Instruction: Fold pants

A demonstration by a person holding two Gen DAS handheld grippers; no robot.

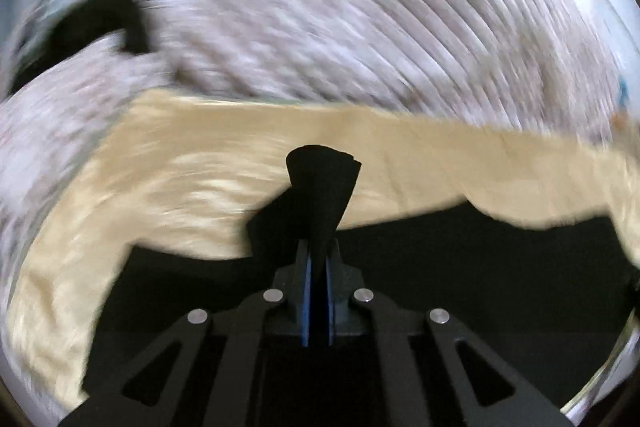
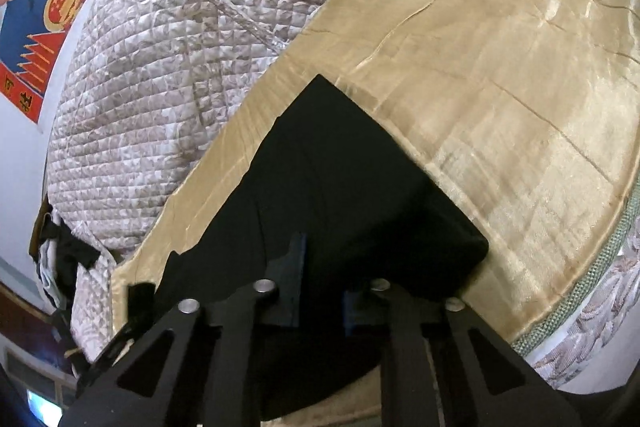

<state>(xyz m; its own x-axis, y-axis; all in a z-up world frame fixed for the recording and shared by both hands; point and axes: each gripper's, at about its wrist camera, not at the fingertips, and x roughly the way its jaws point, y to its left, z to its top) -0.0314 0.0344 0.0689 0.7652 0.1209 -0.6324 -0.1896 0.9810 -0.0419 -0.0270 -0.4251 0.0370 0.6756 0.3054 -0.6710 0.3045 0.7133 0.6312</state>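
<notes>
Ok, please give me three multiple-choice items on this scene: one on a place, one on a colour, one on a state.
1. The pants lie on: A a beige sheet; B a wooden floor; C a chair.
2. The pants are: A white; B black; C red.
3. The left tongs are: A wide open; B shut on a pinch of the pants; C out of view.
Answers: 1 A, beige sheet shows all around the pants; 2 B, the cloth is plainly black; 3 B, a black fold sticks out between the closed fingers.
</notes>
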